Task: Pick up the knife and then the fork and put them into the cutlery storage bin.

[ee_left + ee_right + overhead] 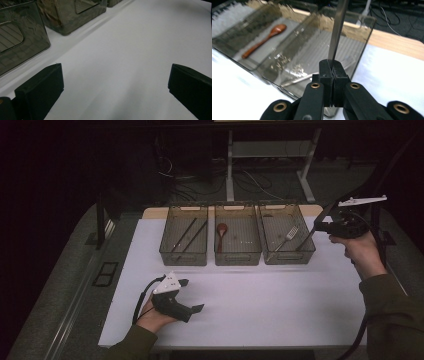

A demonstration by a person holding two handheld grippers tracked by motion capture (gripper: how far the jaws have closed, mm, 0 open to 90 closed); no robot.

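Observation:
My right gripper (320, 224) (332, 72) hovers at the right end of a row of bins, shut on a slim flat metal utensil (306, 239) (337, 32). The utensil slants down over the right clear bin (289, 256) (363, 35), where a fork (289, 236) (299, 80) lies. Its far end I cannot make out. Low on the white table (260, 305), my left gripper (192, 295) (115, 92) rests in a hand, jaws wide open with nothing between them.
The middle bin (238, 256) holds a wooden spoon (221, 231) (265, 40). Dark chopsticks (187, 235) lie in the left bin (183, 257). In the left gripper view two bins (22, 42) stand at the upper left. Desk legs and cables lie beyond the table.

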